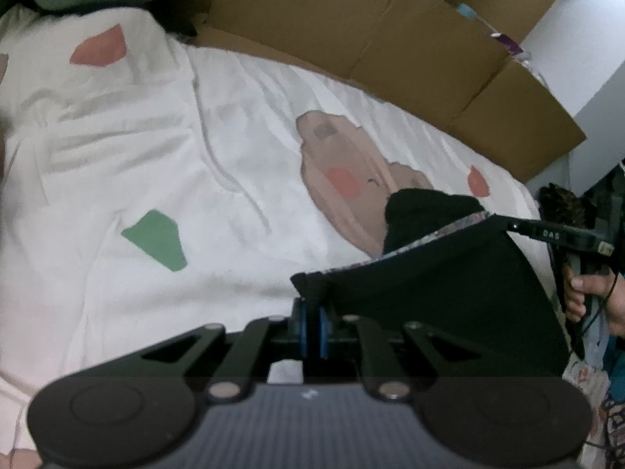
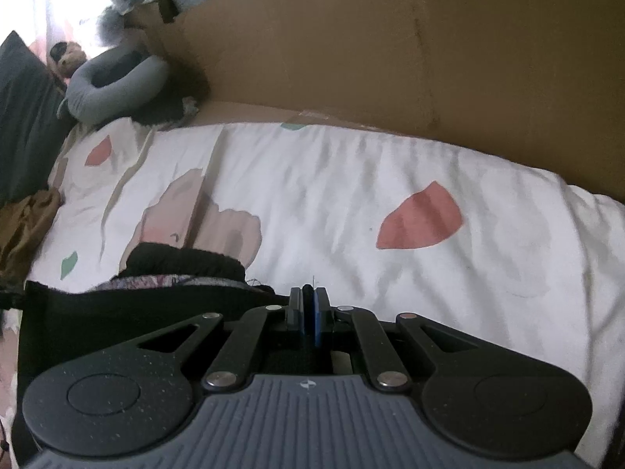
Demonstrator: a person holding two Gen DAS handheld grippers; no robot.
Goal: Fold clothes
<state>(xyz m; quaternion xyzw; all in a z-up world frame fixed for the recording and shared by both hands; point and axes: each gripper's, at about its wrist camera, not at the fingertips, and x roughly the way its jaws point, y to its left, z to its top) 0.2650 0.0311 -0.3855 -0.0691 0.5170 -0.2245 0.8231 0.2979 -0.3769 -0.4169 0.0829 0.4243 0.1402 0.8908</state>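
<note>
Two tools, one garment, all over a bed with a white patterned cover. Cardboard sheets line the far side, grey pillow at the head end, a brown cloth bunched at the bed edge.

Black garment is held up and stretched between both tools, near the front edge of the bed. Patterned band runs along its top edge, looks like a waistband or hem facing. One part of it flops over on the bed side; lower part hangs off the front, out of view.

Left tool: pads pressed together on the garment's left top corner, fabric pinched between them. Right tool: jaws also closed down, garment's other corner reaches right up to the pads; looks clamped on it, though only a thin edge shows in the gap. In the left wrist view the right tool sits at the far end of the stretched edge with a hand on its handle.

Progress, my read: early. Garment is picked up and spread by its top edge, no fold visible yet. Left to do: lay it flat on the bed, fold, tidy.
</note>
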